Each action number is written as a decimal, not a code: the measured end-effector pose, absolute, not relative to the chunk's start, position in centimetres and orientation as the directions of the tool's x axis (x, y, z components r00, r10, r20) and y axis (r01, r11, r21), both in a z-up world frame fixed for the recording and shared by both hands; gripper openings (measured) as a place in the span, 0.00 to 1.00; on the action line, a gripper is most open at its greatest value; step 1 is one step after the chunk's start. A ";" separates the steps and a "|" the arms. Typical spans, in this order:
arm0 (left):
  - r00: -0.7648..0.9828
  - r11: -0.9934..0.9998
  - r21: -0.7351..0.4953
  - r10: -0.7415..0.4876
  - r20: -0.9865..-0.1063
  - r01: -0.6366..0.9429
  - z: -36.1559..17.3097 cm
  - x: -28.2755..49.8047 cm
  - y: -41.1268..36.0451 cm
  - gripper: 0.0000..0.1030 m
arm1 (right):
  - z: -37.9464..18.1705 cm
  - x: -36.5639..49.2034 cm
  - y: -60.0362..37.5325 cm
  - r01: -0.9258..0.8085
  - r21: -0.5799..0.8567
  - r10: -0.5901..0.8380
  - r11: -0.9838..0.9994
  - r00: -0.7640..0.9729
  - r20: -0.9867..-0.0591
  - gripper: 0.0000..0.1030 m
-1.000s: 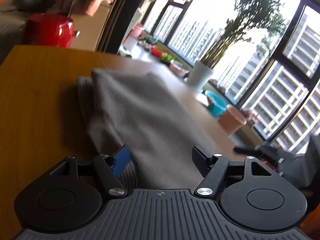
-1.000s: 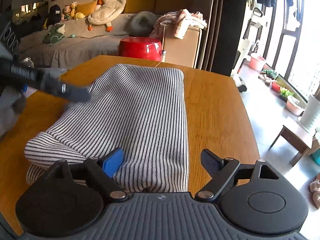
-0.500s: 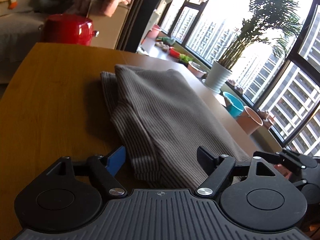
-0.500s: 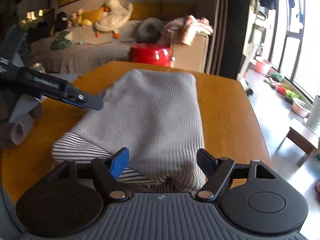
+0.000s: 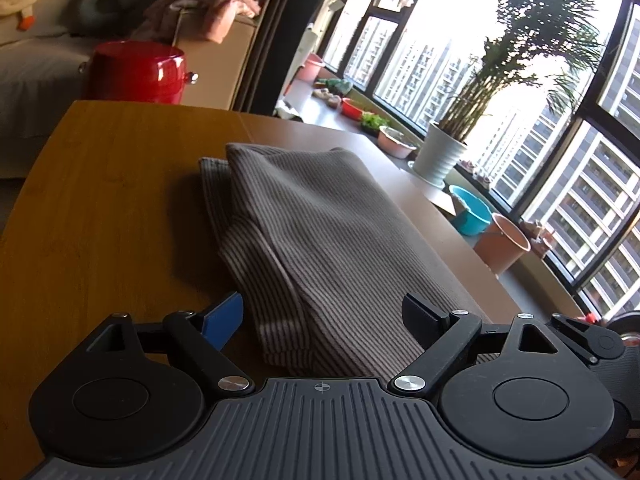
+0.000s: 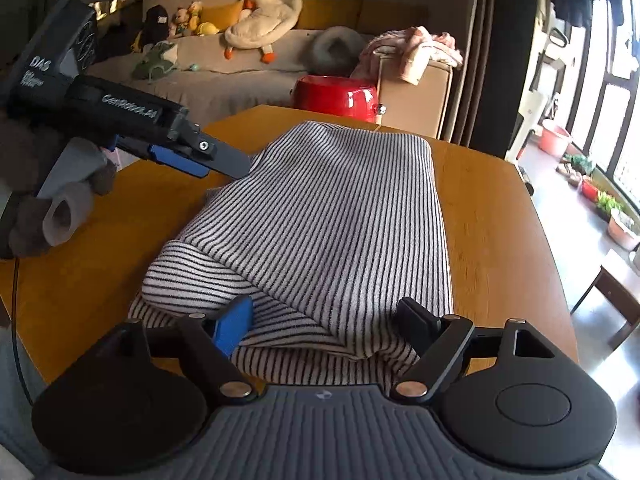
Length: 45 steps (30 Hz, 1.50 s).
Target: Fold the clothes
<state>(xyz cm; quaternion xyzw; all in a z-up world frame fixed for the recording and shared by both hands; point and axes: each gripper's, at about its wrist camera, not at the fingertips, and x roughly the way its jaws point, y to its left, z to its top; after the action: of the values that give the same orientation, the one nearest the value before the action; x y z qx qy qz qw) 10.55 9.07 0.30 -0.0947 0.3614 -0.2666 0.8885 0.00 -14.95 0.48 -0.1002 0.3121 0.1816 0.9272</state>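
One striped top point(image 6: 320, 216) is lying folded over on the wooden bench point(image 6: 492, 216). It is looking soft, light and floppy, so it is likely going to sag if only one corner is picked up. The thick near edge, with both layers together, is looking like the best spot to pinch. The right gripper point(image 6: 324, 324) is hanging wide open over that edge, holding nothing. The left gripper point(image 5: 320, 316) has just been opening its jaws and is gripping nothing.

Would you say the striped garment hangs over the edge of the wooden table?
No, the striped garment lies folded wholly on the wooden table, with bare wood showing along its sides.
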 end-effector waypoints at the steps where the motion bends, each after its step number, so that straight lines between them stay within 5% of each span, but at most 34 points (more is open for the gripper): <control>1: 0.597 0.842 -0.361 -0.538 -0.594 0.400 0.2 10.6 9.1 0.88 | 0.5 0.0 -14.9 -0.402 -0.078 0.273 0.912 0.739 -0.616 0.79; 6: 0.594 0.838 -0.370 -0.545 -0.592 0.401 0.2 10.8 8.8 0.88 | 2.2 0.0 -15.0 -0.424 -0.102 0.278 0.900 0.738 -0.614 0.80; 7: 0.593 0.837 -0.370 -0.548 -0.591 0.405 0.3 10.9 8.7 0.88 | 2.8 0.0 -15.2 -0.426 -0.092 0.290 0.900 0.743 -0.603 0.77; 9: 0.592 0.835 -0.368 -0.550 -0.589 0.409 0.5 10.9 8.5 0.88 | 4.0 0.3 -15.8 -0.431 -0.061 0.317 0.901 0.745 -0.586 0.56; 13: 0.596 0.838 -0.368 -0.546 -0.589 0.403 0.7 11.1 8.4 0.88 | 3.2 1.6 -16.3 -0.410 -0.030 0.301 0.912 0.716 -0.629 0.56; 19: 0.585 0.839 -0.361 -0.543 -0.602 0.408 0.6 11.5 8.2 0.89 | 1.8 1.7 -16.6 -0.392 -0.034 0.278 0.919 0.710 -0.647 0.70; 24: 0.585 0.846 -0.345 -0.532 -0.612 0.407 0.5 11.6 8.4 0.89 | 3.5 -0.7 -14.8 -0.579 -0.176 0.355 0.796 0.682 -0.639 0.79; 29: 0.607 0.867 -0.314 -0.495 -0.622 0.386 1.0 11.6 9.3 0.90 | 2.4 -2.6 -11.6 -0.729 -0.285 0.392 0.622 0.605 -0.693 0.80; 45: 0.640 0.872 -0.253 -0.481 -0.599 0.419 3.0 9.0 10.5 0.93 | 0.7 -1.4 -9.7 -0.715 -0.272 0.362 0.644 0.598 -0.715 0.84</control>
<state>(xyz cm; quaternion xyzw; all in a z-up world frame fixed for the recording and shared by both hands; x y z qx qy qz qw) 9.04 10.47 2.97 -0.0453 0.3435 -0.2489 0.9044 -1.40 -9.73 0.69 -0.2782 0.3171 0.3169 0.8495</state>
